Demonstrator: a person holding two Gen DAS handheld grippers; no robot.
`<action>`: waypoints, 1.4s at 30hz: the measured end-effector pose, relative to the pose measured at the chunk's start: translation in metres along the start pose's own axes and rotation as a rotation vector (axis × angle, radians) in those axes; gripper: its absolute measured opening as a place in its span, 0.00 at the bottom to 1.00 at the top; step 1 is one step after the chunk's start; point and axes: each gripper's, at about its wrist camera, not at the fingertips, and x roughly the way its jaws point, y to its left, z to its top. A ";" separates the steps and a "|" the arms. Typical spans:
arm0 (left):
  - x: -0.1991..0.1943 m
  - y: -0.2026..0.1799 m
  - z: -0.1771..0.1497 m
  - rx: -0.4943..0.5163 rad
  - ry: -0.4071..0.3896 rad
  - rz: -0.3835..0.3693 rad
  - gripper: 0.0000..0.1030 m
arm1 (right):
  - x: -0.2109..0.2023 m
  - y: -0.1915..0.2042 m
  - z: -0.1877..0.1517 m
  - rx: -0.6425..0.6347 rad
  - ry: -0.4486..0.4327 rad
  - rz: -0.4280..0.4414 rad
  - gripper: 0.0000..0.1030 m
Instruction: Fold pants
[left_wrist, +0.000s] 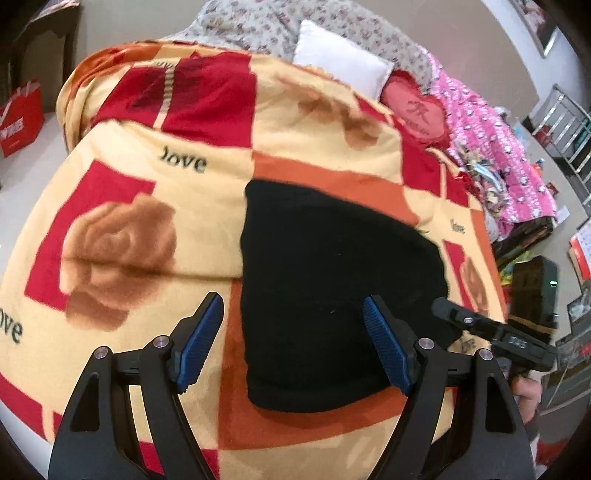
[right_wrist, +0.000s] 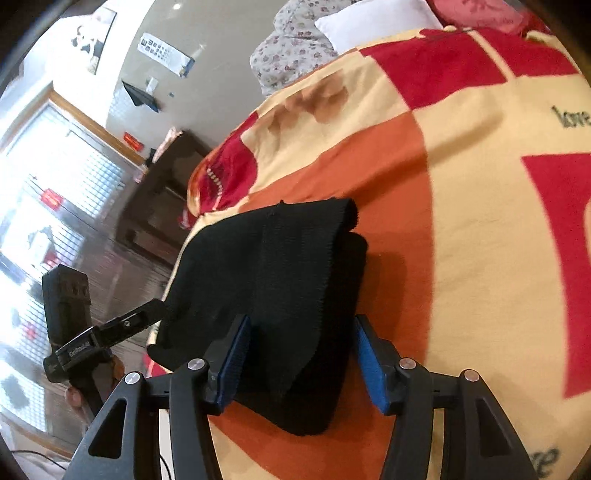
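The black pants lie folded into a compact bundle on the bed's patterned blanket, near its edge. The left gripper and right gripper both have their jaws spread, pinching nothing.

Rose-patterned blanket (printed "love") — white pillow, heart cushion, pink bedding.

Bare blanket lies open left of the folded pants; pillows and heaped pink bedding crowd the bed's far side.
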 end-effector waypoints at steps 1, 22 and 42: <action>-0.001 0.001 0.003 0.000 0.000 -0.004 0.76 | 0.003 0.000 0.000 0.002 0.002 0.007 0.59; 0.043 -0.013 0.001 0.014 0.050 -0.014 0.80 | 0.015 0.026 -0.002 -0.152 -0.048 -0.052 0.58; 0.043 -0.035 0.081 0.051 -0.056 -0.024 0.73 | 0.003 0.054 0.086 -0.278 -0.162 -0.105 0.48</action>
